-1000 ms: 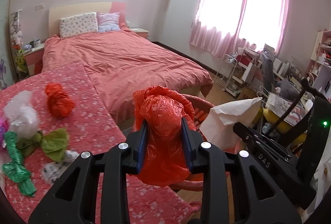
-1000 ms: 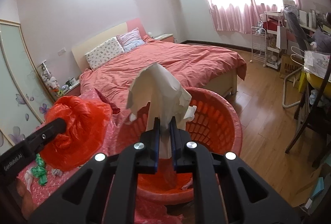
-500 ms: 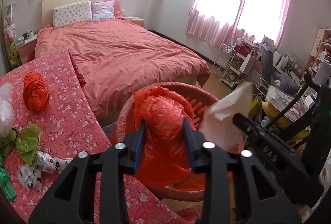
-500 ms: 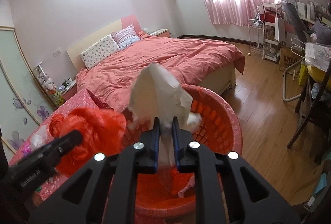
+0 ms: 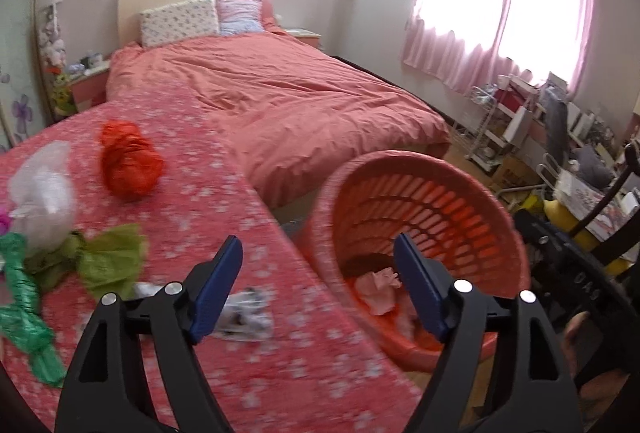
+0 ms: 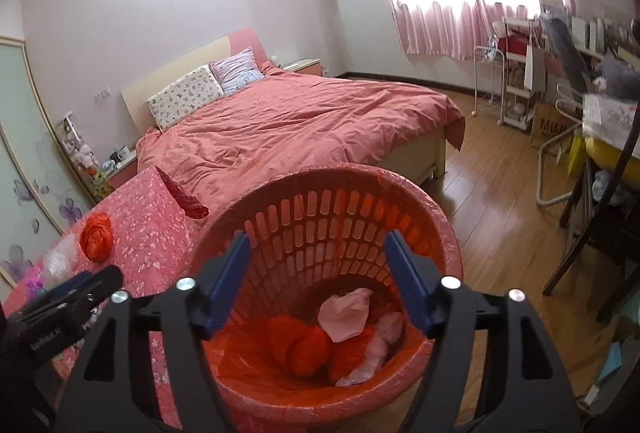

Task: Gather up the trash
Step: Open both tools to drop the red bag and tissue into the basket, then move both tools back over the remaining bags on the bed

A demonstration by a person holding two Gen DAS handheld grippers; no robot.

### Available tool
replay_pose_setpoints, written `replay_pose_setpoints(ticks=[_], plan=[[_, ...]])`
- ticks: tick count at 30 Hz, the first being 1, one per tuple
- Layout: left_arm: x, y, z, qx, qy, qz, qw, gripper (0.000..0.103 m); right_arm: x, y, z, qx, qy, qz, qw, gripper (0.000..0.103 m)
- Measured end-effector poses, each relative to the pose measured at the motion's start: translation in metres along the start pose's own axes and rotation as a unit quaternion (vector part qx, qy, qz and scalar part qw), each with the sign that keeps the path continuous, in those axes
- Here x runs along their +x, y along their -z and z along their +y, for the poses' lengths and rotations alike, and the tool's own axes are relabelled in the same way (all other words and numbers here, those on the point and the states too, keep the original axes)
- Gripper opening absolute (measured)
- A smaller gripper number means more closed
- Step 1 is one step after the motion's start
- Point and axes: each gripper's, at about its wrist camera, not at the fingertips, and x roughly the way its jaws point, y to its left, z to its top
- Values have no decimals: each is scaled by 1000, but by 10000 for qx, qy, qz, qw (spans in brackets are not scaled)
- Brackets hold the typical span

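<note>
Both grippers are hanging over the basket with jaws opening and nothing between them: left gripper, right gripper. This drop looks done, with a red bag and tissue lying inside. Next is probably reaching back to the worktop for leftovers (red wad, green scraps)

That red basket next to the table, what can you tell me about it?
The red basket is a round plastic bin with slotted walls, lined with a thin red bag folded over its rim. It stands upright on the wooden floor, close beside the table with the floral cloth and near the foot of the bed. Inside lie crumpled red bags and pale tissues.
</note>
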Motion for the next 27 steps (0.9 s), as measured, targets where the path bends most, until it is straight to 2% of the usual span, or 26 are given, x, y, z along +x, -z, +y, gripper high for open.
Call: replay_pose_setpoints(ticks=[6,11,14,17,19,22,27], plan=[[-15,5,45,-284,-415,39,9987,80,-7,-2,16,-173,-31,-51,9998,73],[-36,13,83,-581,-731,72,9956,81,-15,-1,42,-353,-163,-61,9992,74],[-52,20,106,-650,-1049,-10,9924,81,-19,2,63,-510,-246,-63,9984,75],[-70,28,131,-678,-1476,-154,9866,83,-21,6,82,-669,-339,-59,9972,79],[-82,32,151,-770,-1717,-167,9820,88,-24,11,100,-820,-404,-68,9958,81],[-102,42,186,-1037,-1895,-170,9762,88,-26,20,126,-1036,-543,-47,9931,82],[-120,59,221,-1264,-2089,-133,9696,87,-28,35,162,-1267,-772,19,9889,82]])
